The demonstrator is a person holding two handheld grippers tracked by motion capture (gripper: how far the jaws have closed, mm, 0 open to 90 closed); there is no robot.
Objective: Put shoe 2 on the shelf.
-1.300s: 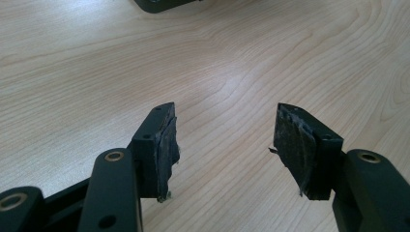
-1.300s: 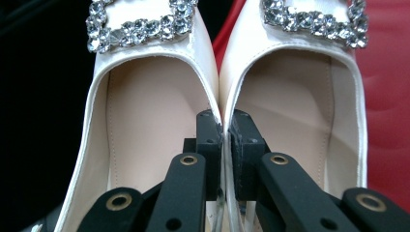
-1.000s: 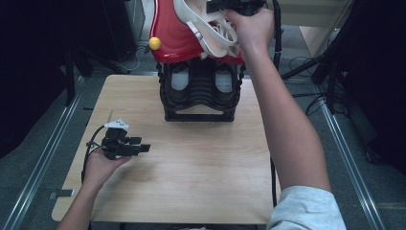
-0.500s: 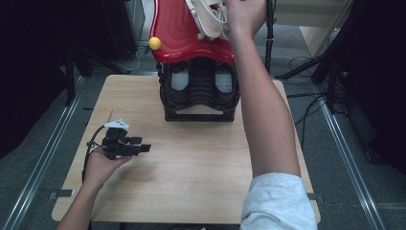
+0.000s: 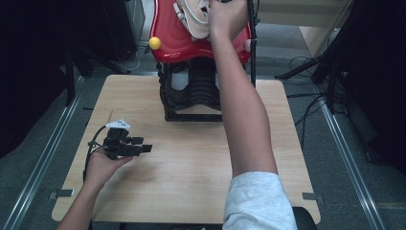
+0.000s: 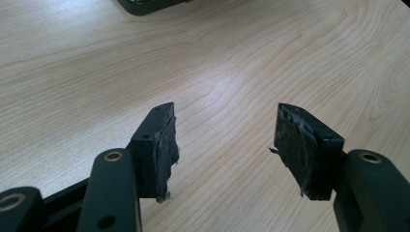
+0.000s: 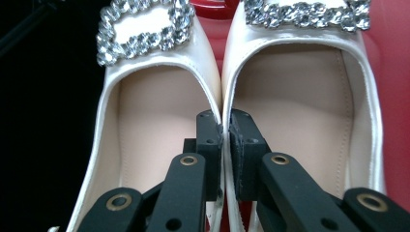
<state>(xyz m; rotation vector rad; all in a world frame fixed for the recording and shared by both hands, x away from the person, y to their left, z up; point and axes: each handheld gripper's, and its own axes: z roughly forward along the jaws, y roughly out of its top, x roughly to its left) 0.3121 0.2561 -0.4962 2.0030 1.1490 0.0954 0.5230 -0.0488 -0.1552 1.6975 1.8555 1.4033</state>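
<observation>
Cream satin shoes (image 7: pixel 159 145), a pair pinched together by their inner edges in the right tongs (image 7: pixel 225 126), hang over the red rack (image 5: pixel 167 40) so both travel at once. Left tongs (image 6: pixel 225 145) rest open on the bench (image 5: pixel 191 158), idle.

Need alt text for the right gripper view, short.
The right gripper pinches the touching inner edges of two cream shoes, one jaw inside each shoe, holding the pair together. Each shoe has a rhinestone buckle at the toe, and a red surface shows behind them.
</observation>
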